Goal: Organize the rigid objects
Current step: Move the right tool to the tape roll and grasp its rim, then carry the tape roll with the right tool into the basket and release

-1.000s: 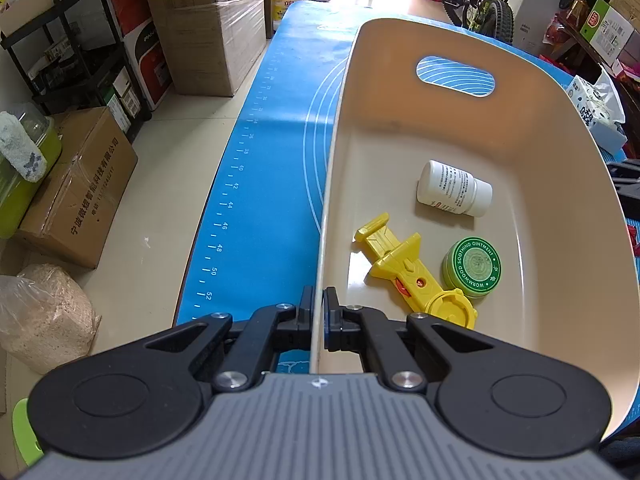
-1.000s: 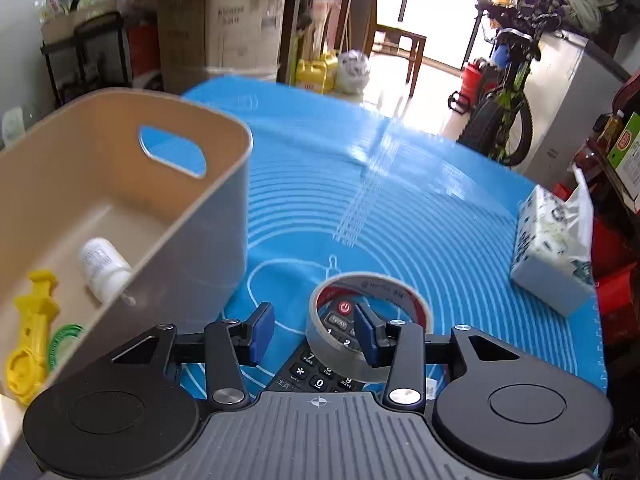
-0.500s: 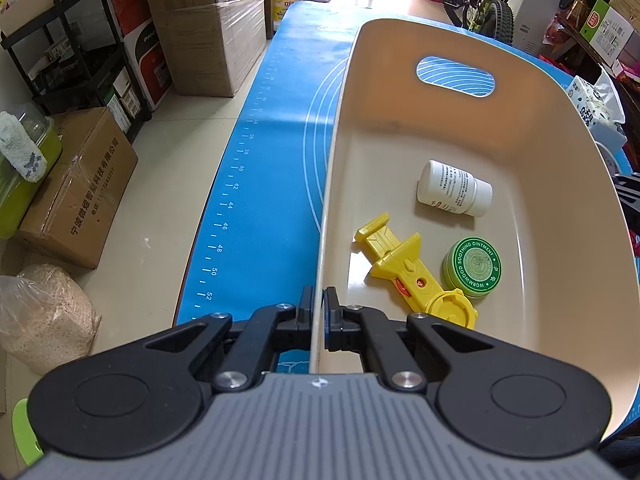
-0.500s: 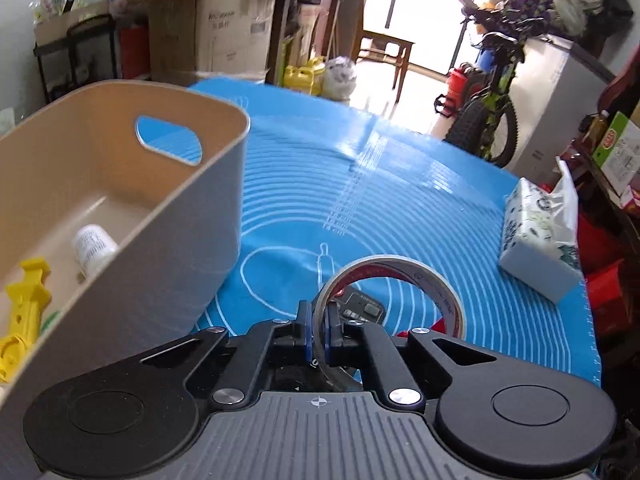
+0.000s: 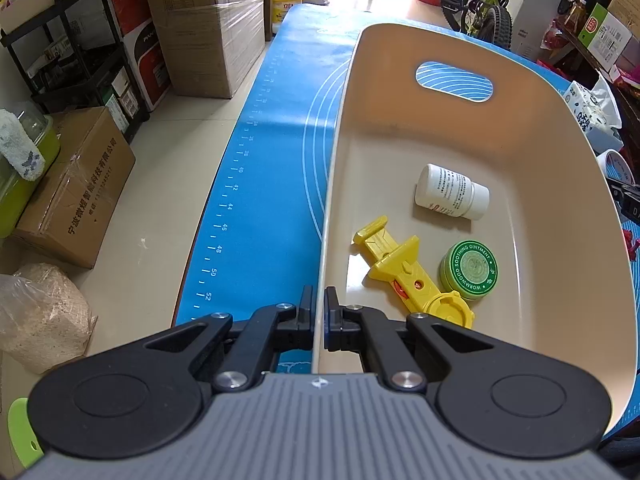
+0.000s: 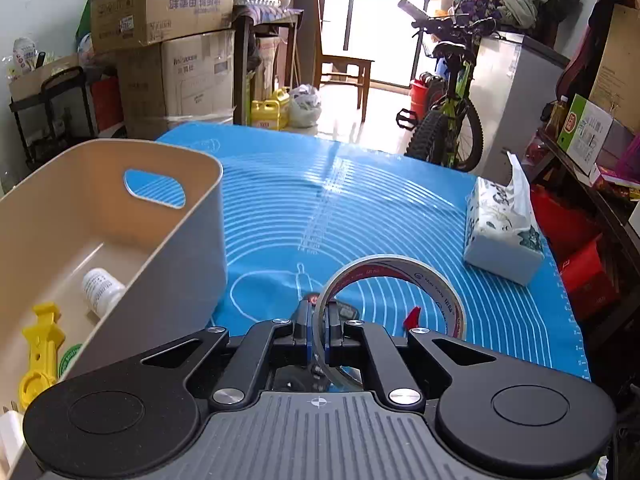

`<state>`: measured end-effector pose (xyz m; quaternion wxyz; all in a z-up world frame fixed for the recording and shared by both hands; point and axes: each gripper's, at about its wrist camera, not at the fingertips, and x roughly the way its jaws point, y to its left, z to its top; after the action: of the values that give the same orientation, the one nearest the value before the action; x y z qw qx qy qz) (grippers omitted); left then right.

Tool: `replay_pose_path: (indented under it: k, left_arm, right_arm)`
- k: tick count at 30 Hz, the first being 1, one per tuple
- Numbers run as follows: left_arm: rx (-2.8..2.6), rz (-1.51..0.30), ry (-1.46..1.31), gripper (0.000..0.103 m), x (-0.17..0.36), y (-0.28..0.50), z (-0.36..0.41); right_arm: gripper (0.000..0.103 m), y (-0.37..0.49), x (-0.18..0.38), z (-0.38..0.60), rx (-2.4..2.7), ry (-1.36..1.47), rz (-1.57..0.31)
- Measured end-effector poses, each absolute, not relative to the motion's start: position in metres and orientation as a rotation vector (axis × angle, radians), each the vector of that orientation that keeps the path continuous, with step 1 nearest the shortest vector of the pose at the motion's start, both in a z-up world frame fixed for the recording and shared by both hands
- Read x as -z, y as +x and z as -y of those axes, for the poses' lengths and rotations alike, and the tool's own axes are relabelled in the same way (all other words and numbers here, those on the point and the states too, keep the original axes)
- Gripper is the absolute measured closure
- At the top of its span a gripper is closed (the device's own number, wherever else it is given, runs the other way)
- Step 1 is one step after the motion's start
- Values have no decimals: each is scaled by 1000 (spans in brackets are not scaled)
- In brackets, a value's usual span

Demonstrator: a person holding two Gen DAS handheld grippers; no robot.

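Inside bin: one bottle, one tin, one yellow tool.

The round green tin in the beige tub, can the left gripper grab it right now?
Probably not yet: the left gripper is shut on the rim of the beige plastic tub. The round green ointment tin lies uncovered inside, so letting go first would free it.

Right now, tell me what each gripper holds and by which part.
Left gripper: jaws shut on the bin, at its near rim. Right gripper: jaws shut on the tape roll, across its band.
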<state>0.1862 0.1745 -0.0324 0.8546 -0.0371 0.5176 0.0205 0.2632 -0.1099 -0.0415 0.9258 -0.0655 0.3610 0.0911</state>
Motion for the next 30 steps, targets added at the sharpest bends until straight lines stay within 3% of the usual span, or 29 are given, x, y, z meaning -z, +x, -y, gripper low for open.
replay_pose_path:
  k: [18,30]
  left_arm:
    - [-46,-1087,-75,98,32,186,-175]
    - [-46,-1086,-69,98,32,185,-175]
  right_arm:
    - [87,211,-36,88,-229,16,-521]
    - [87,198,-25,6,-449,-4,-588]
